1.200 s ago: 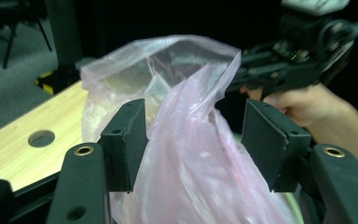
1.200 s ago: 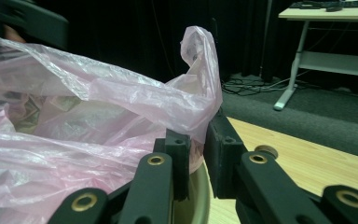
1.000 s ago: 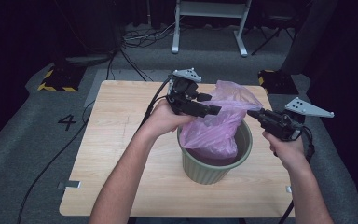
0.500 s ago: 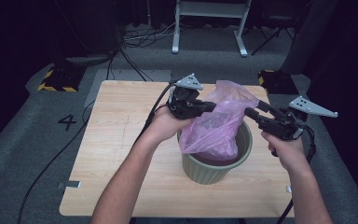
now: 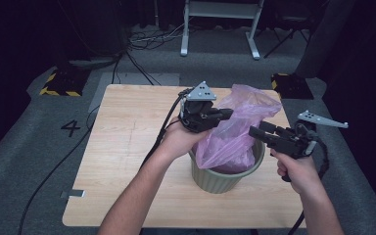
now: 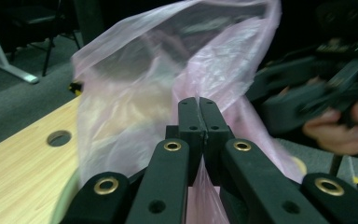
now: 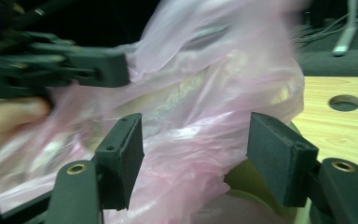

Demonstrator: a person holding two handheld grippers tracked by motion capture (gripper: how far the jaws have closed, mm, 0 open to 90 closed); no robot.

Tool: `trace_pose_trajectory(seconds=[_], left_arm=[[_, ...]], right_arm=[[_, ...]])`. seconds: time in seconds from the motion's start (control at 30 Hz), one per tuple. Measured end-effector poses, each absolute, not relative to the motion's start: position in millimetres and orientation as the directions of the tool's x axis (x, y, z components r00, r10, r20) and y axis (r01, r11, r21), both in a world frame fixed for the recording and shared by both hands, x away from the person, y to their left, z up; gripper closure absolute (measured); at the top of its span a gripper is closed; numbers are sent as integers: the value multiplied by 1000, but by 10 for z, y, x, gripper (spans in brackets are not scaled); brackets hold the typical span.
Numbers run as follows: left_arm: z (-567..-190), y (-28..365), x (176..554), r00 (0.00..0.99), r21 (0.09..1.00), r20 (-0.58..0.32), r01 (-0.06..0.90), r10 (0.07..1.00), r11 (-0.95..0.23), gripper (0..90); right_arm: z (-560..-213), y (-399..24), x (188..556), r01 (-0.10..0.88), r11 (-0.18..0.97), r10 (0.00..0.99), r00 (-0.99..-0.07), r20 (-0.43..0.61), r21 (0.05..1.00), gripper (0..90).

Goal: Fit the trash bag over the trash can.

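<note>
Wooden table (image 5: pixel 127 147): left tool (image 5: pixel 223 114) clamps pink bag (image 5: pixel 235 132); right tool (image 5: pixel 257 132) beside.

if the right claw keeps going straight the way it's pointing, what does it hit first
Most likely the pink plastic bag: it fills the gap ahead of the open right claw, above the green bin.

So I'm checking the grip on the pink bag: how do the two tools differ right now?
The left tool is shut on the pink plastic bag; the right tool stands open, its jaws apart. The left is at the bag's left side, the right at its right. Both are over the green bin.
</note>
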State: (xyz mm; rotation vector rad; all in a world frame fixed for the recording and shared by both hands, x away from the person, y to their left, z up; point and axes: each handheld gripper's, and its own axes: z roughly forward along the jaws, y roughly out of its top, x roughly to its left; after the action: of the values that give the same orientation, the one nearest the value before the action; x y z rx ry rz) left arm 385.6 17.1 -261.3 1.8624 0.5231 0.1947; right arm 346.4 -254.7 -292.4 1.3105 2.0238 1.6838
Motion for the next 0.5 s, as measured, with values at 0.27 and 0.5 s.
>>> trace_pose_trajectory(seconds=[0.27,0.5], left_arm=[[-2633,309,3841,860,931,-155,292,486,-219,898],[-2832,823,3840,764,921,-291,387,575,-48,898]], right_arm=[[-3024,-2568,3564,433,20,785,-565,254,901,900],[-3106,-2923,3500,420,-50,798,-529,288,906,900]])
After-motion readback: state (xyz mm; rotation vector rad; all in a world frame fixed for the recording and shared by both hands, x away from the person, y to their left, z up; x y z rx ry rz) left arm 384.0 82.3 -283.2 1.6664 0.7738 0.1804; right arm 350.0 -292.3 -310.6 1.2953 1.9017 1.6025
